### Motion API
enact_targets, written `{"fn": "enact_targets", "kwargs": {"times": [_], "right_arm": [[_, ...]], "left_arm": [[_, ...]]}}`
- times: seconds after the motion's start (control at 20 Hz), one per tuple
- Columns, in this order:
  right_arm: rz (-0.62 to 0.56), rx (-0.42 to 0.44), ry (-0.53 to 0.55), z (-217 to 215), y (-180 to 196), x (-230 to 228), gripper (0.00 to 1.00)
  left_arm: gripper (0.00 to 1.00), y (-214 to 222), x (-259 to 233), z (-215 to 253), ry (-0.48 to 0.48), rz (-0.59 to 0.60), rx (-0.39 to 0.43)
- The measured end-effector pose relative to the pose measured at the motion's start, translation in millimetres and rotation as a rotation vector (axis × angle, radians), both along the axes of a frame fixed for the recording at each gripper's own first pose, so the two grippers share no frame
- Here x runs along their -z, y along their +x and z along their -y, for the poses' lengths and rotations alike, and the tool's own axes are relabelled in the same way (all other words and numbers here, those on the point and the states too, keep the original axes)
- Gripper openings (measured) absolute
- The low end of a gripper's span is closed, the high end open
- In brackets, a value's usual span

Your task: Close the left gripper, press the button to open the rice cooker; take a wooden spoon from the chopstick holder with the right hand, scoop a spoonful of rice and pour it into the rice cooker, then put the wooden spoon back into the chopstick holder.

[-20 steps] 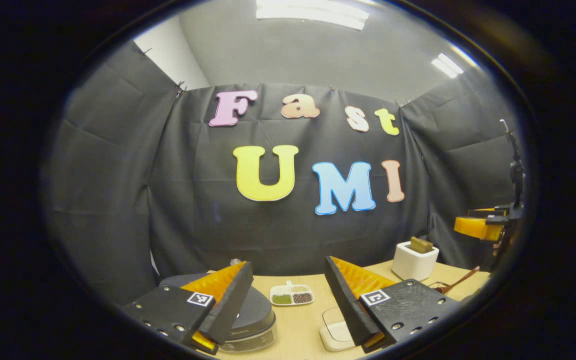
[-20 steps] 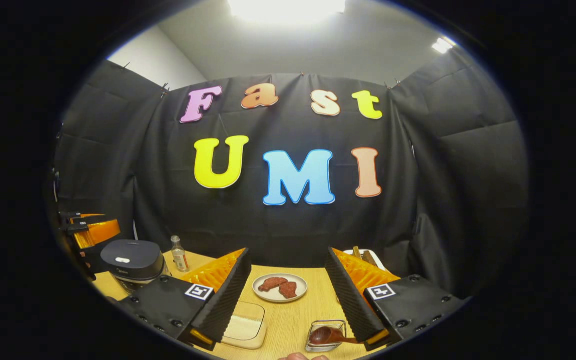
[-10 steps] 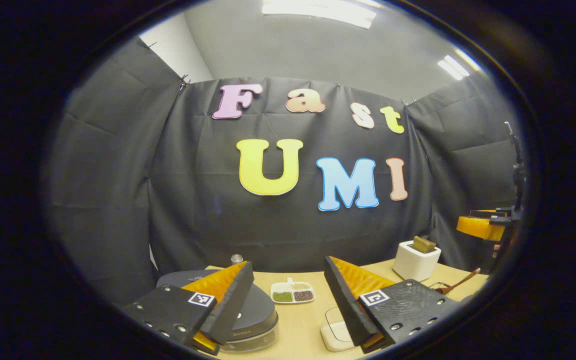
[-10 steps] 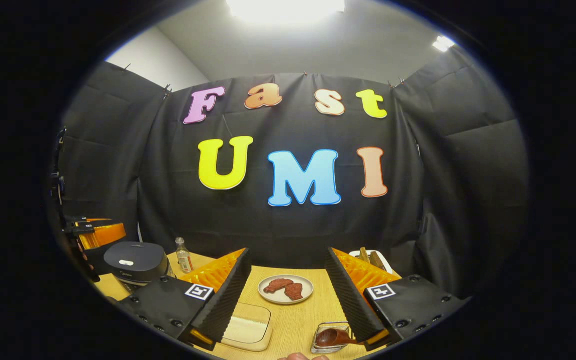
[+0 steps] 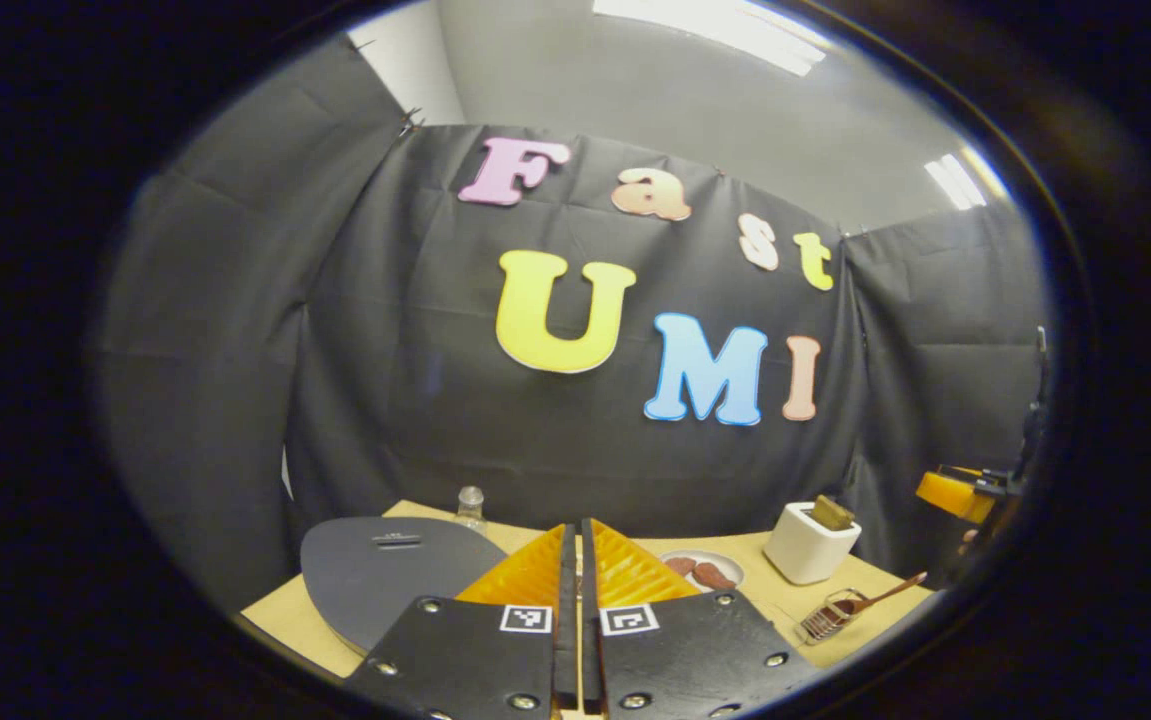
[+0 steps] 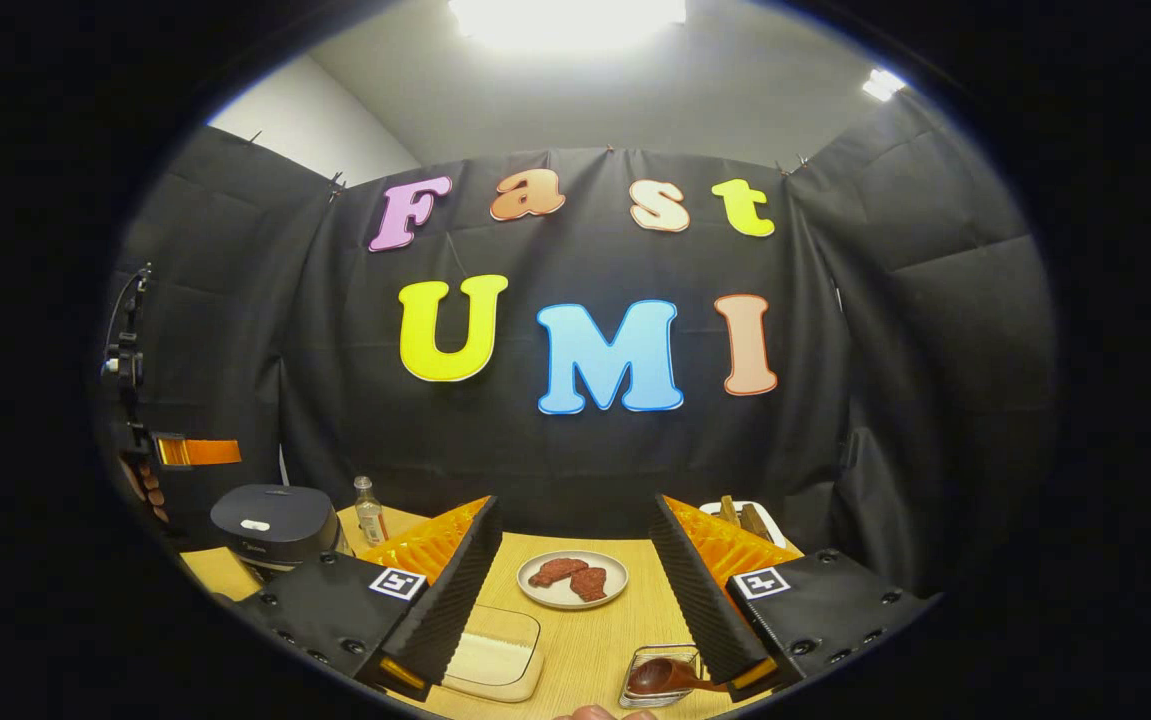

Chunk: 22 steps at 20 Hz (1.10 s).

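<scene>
You have brought your left gripper [image 5: 576, 560] jaws together since a moment ago; it is hovering over the rice cooker [image 5: 385, 578] at near left. Your right gripper [image 6: 575, 570] is holding its jaws apart above the tabletop [image 6: 585, 640], wooden spoon [image 6: 660, 676] lying just beside it.

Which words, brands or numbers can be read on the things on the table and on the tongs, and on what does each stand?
None can be read.
Rice cooker: small mark on its front, too small to read.
Bottle: label too blurred to read.
Left tongs and right tongs: square coded markers, patterns only, no words.
</scene>
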State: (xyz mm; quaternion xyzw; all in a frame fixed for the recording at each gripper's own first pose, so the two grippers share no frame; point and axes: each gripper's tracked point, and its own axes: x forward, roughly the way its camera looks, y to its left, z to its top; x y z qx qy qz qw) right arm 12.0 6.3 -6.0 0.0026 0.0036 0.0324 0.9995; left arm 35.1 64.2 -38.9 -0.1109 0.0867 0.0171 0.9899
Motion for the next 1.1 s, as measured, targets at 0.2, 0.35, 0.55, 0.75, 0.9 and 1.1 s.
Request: {"fn": "enact_targets", "kwargs": {"times": [0.2,0.35,0.55,0.75,0.9,1.1], "right_arm": [[-0.006,-0.027,-0.003,-6,-2,3,0.95],[-0.007,-0.045,0.002,-11,-3,4,0.95],[-0.016,-0.049,-0.004,-12,-5,10,0.95],[-0.049,-0.064,0.020,-14,-6,25,0.92],[-0.049,-0.069,0.022,-15,-7,26,0.92],[-0.044,-0.068,0.019,-13,-6,29,0.95]], "left_arm": [[0.01,4,26,-44,-0.012,-0.129,-0.052],[0.01,9,39,-56,0.043,-0.220,-0.053],[0.01,12,54,-45,0.100,-0.322,0.008],[0.01,9,69,-38,0.093,-0.383,0.036],[0.01,1,96,-45,0.125,-0.431,0.033],[0.01,-2,111,-43,0.087,-0.459,0.036]]}}
